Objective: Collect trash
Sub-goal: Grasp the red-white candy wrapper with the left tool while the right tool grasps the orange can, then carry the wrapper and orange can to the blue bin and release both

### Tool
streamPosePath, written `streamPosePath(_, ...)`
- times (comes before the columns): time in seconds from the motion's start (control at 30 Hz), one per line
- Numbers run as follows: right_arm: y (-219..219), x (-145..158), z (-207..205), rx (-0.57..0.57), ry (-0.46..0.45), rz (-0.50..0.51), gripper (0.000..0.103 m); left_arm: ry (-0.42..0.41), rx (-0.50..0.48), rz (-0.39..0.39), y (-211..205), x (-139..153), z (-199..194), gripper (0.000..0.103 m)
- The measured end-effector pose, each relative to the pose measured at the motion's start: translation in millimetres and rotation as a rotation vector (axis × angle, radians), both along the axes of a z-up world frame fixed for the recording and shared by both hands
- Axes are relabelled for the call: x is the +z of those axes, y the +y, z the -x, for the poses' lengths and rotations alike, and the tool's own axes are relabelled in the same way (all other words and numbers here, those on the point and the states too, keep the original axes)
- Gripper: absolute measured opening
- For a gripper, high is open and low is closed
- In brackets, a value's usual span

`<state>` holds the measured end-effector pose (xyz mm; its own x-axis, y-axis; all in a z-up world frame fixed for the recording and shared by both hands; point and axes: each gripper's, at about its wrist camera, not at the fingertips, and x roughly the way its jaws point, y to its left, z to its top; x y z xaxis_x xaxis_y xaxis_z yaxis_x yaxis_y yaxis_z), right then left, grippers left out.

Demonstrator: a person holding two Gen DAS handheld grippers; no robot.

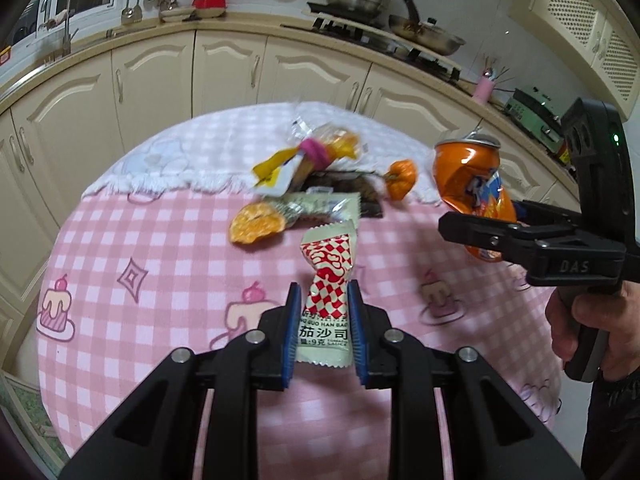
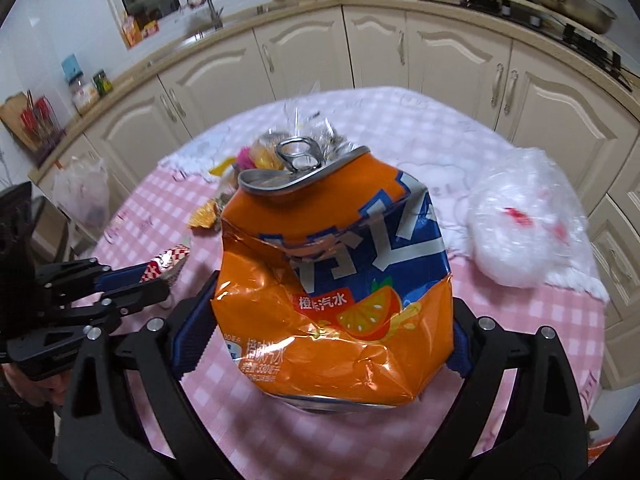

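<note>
Orange crushed aluminium soda can point(image 2: 336, 280) is sitting gripped in the wide-spread right tongs point(image 2: 320, 344) while the nearly closed left tongs point(image 1: 324, 320) are pinching a red-checked ketchup sachet point(image 1: 328, 292) above the pink-checked bench point(image 1: 160, 248), presumably for binning.

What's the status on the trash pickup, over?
Left tool shut on ketchup sachet. Right tool clamping crushed orange can. Peels and wrappers remain on table. Nothing blocking.

The right gripper point(image 2: 334, 340) clamps a crushed orange soda can point(image 2: 336, 280) between its blue pads, above the pink checked tablecloth point(image 2: 540, 340). At left, the left gripper point(image 2: 154, 278) pinches a red-and-white sachet point(image 2: 170, 260). A crumpled clear plastic bag point(image 2: 524, 220) lies right of the can, apparently blurred.
</note>
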<state>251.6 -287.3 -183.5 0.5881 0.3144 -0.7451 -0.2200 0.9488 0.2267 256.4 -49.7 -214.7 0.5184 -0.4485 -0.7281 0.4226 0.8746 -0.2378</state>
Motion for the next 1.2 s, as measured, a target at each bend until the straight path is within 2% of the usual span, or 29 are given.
streamPosePath(0.17,-18,15,18,-0.04,-0.037,-0.042,0.09,-0.038,-0.022,0.022,-11,23,6,0.022)
streamPosePath(0.33,-61,29,47,-0.13,-0.075,-0.107,0.09,-0.088,-0.066,0.046,-36,47,15,0.022)
streamPosePath(0.5,-130,37,98,-0.292,-0.107,-0.156,0.09,-0.121,-0.171,0.073,-78,64,30,0.022)
streamPosePath(0.63,-195,30,154,-0.485,-0.1,-0.157,0.09,-0.122,-0.315,0.087,-134,69,47,0.022)
streamPosePath(0.77,-252,9,214,-0.677,-0.065,-0.163,0.09,-0.105,-0.475,0.089,-197,66,74,0.022)
streamPosePath(0.87,-291,-21,262,-0.836,-0.002,-0.179,0.09,-0.071,-0.588,0.078,-245,53,95,0.022)
streamPosePath(1.07,-328,-89,317,-1.003,0.128,-0.259,0.09,0.073,-0.749,0.024,-329,8,134,0.022)
streamPosePath(1.2,-344,-137,339,-1.084,0.213,-0.355,0.09,0.137,-0.828,-0.057,-374,-26,161,0.022)
